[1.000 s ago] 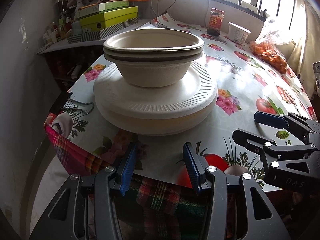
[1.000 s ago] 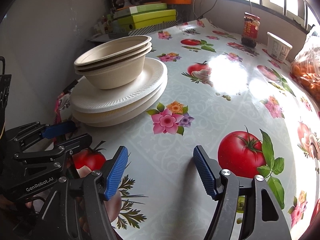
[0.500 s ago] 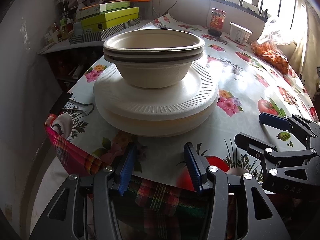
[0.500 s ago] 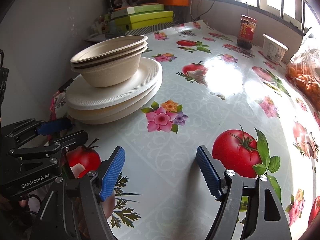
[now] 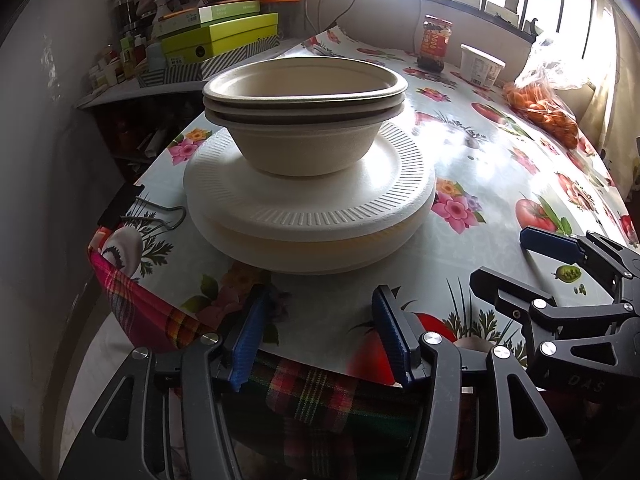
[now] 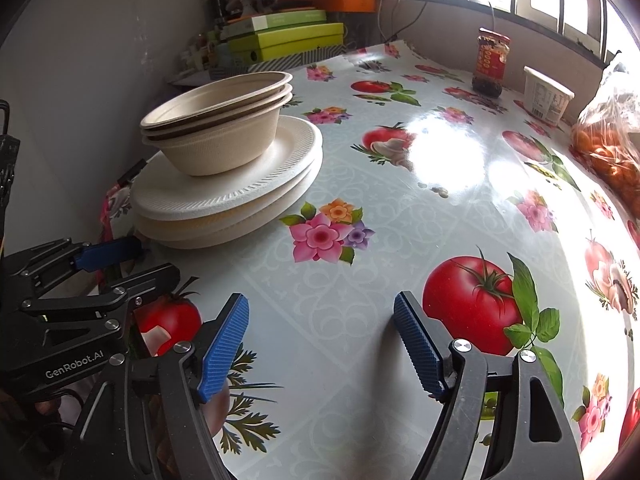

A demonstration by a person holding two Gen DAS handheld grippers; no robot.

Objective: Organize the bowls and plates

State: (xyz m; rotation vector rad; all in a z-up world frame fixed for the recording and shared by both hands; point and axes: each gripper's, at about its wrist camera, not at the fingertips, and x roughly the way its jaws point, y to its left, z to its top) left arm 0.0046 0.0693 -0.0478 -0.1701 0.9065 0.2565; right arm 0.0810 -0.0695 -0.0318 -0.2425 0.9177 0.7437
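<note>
- Beige pulp bowls (image 5: 304, 120), three of them nested rim over rim, sit mouth-up on the pile of plates (image 5: 312, 208); the rims read as oval, long axis running from 9 to 3 o'clock in the left wrist view.
- White foam plates lie flat and face-up; three stacked edges show in the right wrist view (image 6: 228, 204), and the top one carries a ribbed rim.
- From the left gripper (image 5: 316, 336) the pile stands at 12 o'clock, just beyond the fingertips, near the table's left edge.
- From the right gripper (image 6: 320, 344) the same pile sits at about 10 o'clock, well apart from its fingers.
- Left gripper: the jaws are opening, the blue pads apart with only tablecloth (image 5: 480, 184) between them, nothing gripped.
- Right gripper: pads spread wide over bare cloth, holding nothing.
- Each gripper shows in the other's view: the right one at 3 o'clock in the left view, the left one at 9 o'clock in the right view.
- One black binder clip (image 5: 132, 208) grips the cloth edge at 9 o'clock of the plates.
- At the far side stand one red-labelled jar (image 5: 434, 46), one white tub (image 5: 480, 65) and one bag of orange fruit (image 5: 548, 108), from 1 to 2 o'clock.
- Green and white boxes (image 5: 220, 36) are stacked on a side shelf at 11 o'clock.
</note>
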